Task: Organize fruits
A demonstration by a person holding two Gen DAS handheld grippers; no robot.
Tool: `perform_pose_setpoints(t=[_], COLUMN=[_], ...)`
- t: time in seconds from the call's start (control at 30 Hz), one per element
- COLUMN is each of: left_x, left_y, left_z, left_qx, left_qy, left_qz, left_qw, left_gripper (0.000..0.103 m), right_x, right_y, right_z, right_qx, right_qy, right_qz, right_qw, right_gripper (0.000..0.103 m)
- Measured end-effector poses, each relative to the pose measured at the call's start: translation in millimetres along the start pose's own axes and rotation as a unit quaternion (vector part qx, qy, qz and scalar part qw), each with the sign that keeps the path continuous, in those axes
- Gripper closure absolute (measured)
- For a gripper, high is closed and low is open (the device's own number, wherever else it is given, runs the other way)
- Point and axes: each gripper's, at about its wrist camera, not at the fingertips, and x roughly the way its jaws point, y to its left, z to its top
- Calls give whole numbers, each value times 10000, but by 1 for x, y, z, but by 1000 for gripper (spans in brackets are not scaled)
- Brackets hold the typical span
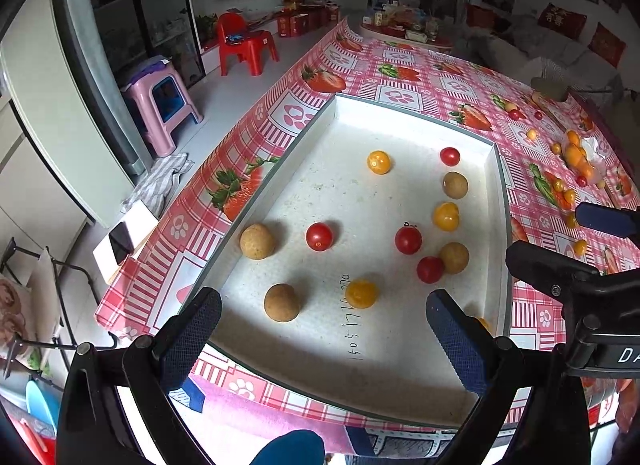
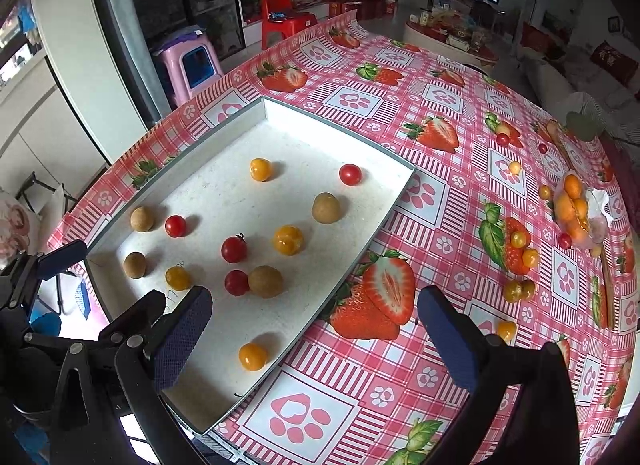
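A shallow white tray (image 1: pixel 496 201) (image 2: pixel 384 221) lies on the strawberry-print tablecloth. In it lie several red cherry tomatoes (image 1: pixel 319 236) (image 2: pixel 234 249), yellow tomatoes (image 1: pixel 361 294) (image 2: pixel 253 356) and brown round fruits (image 1: pixel 281 302) (image 2: pixel 265 281). More small fruits (image 2: pixel 518 290) lie loose on the cloth to the right, near a clear bag of orange fruits (image 1: pixel 578 157) (image 2: pixel 574 209). My left gripper (image 1: pixel 324 329) is open and empty above the tray's near end. My right gripper (image 2: pixel 316 325) is open and empty above the tray's near right edge.
The table's left edge drops to the floor, where a pink stool (image 1: pixel 162 105) and a red chair (image 1: pixel 246 43) stand. The right gripper's body (image 1: pixel 580 285) shows at the right of the left wrist view. A low table (image 2: pixel 452 35) with clutter stands beyond the far end.
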Motion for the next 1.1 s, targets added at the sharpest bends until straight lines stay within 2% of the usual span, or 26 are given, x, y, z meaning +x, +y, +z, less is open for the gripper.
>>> perform_pose_setpoints(t=[0.77,1.1], left_x=[0,4], left_y=[-5,-7], left_z=[-3,-7], left_qx=[92,75], left_qy=[42,88], left_qz=[17,-97], left_qw=[9999,9999], left_gripper=[0,0], right_x=[1,2], right_y=[-2,-3], right_z=[-2,-3], right_qx=[49,52], right_qy=[14,20], right_qz=[43,43], right_qw=[10000,10000], right_gripper=[0,0])
